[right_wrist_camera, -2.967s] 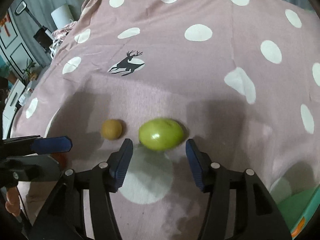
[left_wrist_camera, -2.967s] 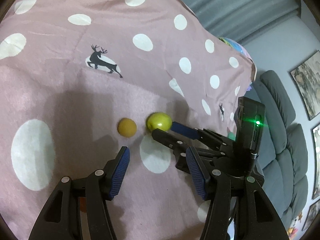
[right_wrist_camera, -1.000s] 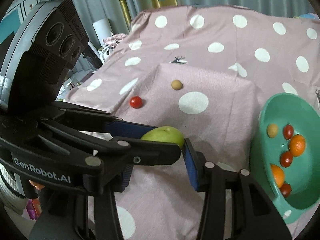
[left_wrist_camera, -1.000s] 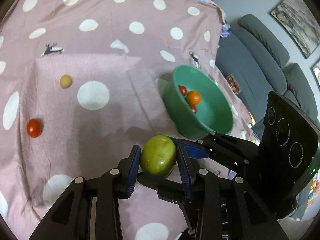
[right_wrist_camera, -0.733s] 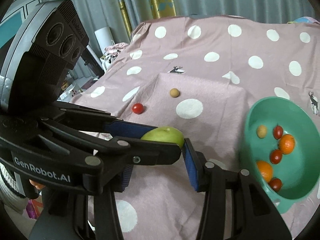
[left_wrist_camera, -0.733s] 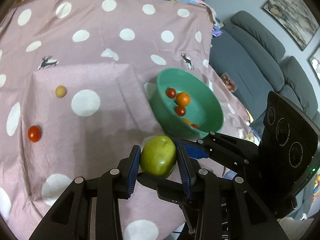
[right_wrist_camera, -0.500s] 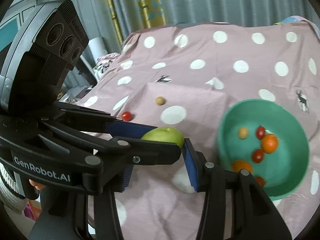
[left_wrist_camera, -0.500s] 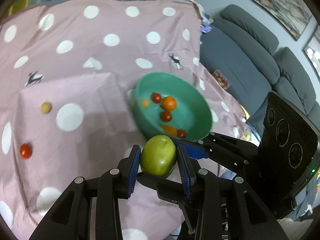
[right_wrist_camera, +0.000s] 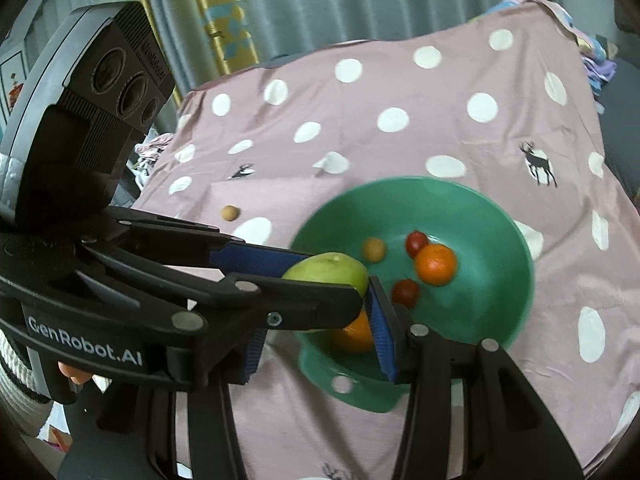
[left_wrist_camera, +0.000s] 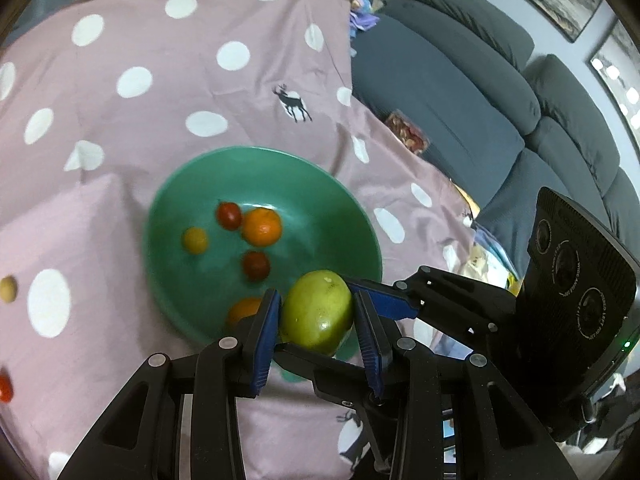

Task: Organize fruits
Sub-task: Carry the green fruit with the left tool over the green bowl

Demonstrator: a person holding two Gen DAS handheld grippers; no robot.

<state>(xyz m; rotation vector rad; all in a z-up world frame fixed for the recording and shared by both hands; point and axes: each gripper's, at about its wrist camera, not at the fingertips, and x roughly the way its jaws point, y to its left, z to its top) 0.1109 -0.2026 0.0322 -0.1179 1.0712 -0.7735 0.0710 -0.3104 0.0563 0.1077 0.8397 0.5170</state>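
— What's over on the left? 
— A small tan fruit and a red tomato lie loose on the pink dotted cloth; next comes the green bowl, with an orange and tomatoes in it. 
— And the green fruit? 
— Above the bowl's near rim; the left gripper pinches it between its blue pads; the right gripper crosses it, its pads either side of the same fruit, though whether they press it I cannot tell; a grey sofa sits off right.
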